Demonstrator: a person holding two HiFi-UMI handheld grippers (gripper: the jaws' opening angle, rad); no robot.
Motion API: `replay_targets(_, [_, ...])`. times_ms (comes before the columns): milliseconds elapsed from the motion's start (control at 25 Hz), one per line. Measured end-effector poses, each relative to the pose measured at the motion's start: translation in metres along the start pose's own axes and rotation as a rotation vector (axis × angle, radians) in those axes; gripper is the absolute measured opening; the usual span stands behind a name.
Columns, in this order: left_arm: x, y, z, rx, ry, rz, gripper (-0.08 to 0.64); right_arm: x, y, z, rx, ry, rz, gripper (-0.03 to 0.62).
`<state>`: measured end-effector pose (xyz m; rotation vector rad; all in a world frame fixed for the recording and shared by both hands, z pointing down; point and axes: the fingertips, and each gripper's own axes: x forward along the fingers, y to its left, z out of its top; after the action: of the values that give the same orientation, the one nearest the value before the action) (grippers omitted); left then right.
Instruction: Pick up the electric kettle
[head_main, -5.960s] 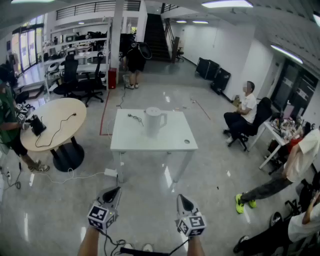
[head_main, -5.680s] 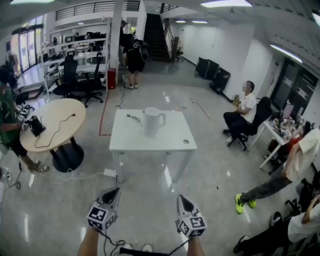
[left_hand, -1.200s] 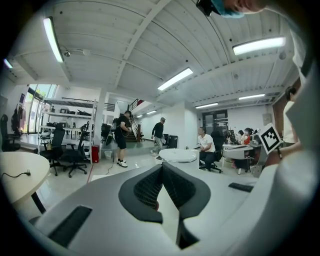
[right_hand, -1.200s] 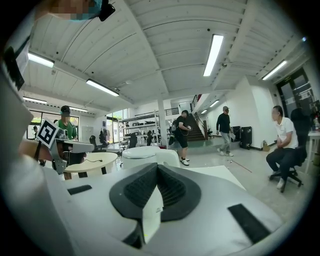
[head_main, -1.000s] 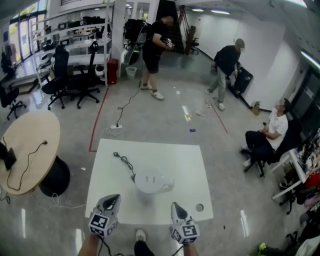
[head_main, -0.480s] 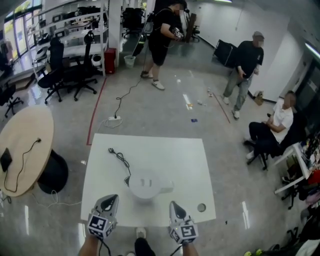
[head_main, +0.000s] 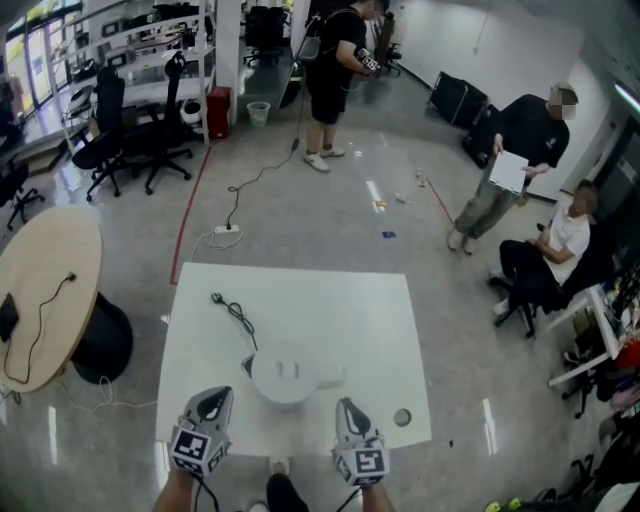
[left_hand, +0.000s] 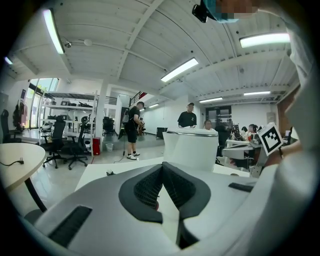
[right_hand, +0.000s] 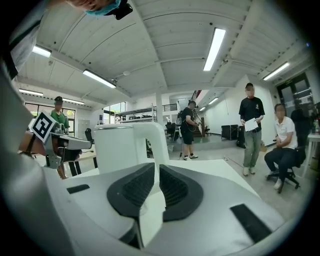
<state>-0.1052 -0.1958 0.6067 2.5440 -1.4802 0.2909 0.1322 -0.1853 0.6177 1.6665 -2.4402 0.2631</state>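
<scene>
Counting one kettle (head_main: 287, 372), one cord (head_main: 232, 312), one table (head_main: 340, 300) and two tongs. The kettle stands near the table's near edge, with open tabletop on each side. My left tongs (head_main: 215, 396) are closed and empty. My right tongs (head_main: 347, 405) have just been opening a crack, nothing between them, and both stop short of the kettle.
</scene>
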Motion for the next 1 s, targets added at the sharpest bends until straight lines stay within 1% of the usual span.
replay_targets(80, [0.000,0.000,0.000,0.000,0.002,-0.001,0.009,0.002,-0.002,-0.002,0.003,0.000,-0.006,0.078])
replay_targets(120, [0.000,0.000,-0.001,-0.001,0.003,0.000,0.009,0.003,-0.003,-0.003,-0.005,-0.005,-0.008,0.119])
replay_targets(200, [0.000,0.002,-0.003,-0.003,0.004,0.002,0.009,0.005,-0.003,-0.003,-0.014,-0.018,-0.013,0.167])
replay_targets(360, [0.000,0.006,-0.003,-0.003,0.004,0.004,0.009,0.013,-0.005,0.003,-0.002,-0.050,-0.049,0.271])
replay_targets(480, [0.003,0.008,-0.006,-0.002,0.003,0.006,0.009,0.020,-0.008,0.003,-0.001,-0.068,-0.063,0.319])
replay_targets(600, [0.006,0.008,-0.009,0.000,0.006,0.006,0.009,0.029,-0.009,0.001,-0.002,-0.063,-0.055,0.333])
replay_targets(1000, [0.018,0.014,-0.007,-0.003,0.007,0.011,0.009,0.049,-0.015,-0.005,0.008,-0.040,-0.065,0.333])
